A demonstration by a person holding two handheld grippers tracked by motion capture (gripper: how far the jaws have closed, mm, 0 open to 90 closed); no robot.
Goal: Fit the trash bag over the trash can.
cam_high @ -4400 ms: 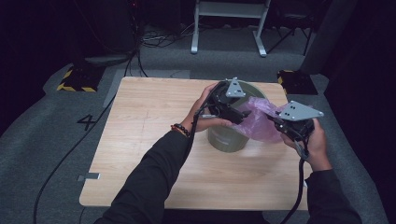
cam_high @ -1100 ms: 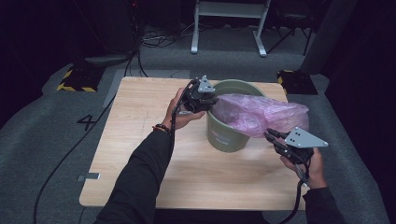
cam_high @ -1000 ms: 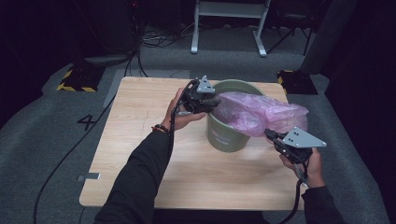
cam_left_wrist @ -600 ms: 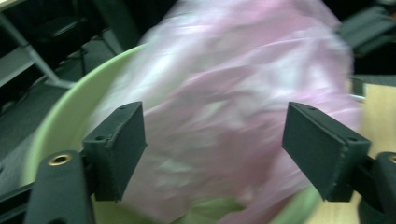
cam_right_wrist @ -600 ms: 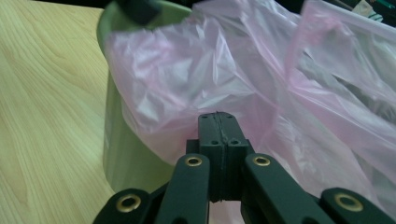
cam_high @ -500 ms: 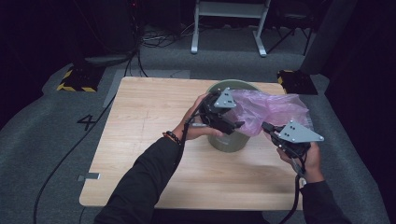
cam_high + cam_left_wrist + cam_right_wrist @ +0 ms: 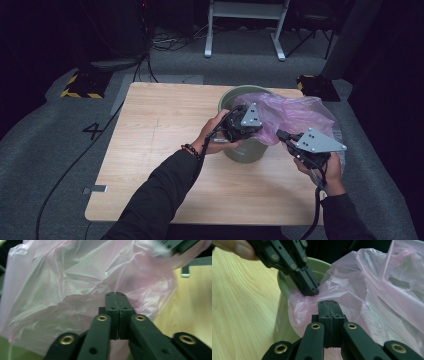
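Observation:
A green bin point(image 7: 245, 150) stands on the right half of the wooden table point(image 7: 160, 125), and a thin pink plastic bag point(image 7: 295, 117) billows out of it to the right. My left gripper point(image 7: 261, 129) is over the bin's near rim. Its jaws have just closed and now pinch a fold of the bag point(image 7: 75, 277), tips together point(image 7: 115, 293). In the right gripper view it point(image 7: 310, 292) bites the film at the bin's rim point(image 7: 283, 312). Just to its right, my right gripper point(image 7: 281, 135) is shut on the bag's near edge point(image 7: 362, 290), jaws pressed flat point(image 7: 329, 302).
The left half of the table is bare wood. Dark carpet surrounds the table, with a cable point(image 7: 75, 165) trailing at the left, a yellow-and-black striped block point(image 7: 80, 85) and a white stand point(image 7: 245, 20) at the back.
My left gripper crossed from the bin's left rim to its near side and shut on the bag. My right gripper rose slightly toward the bin, and the stretched bag slackened.

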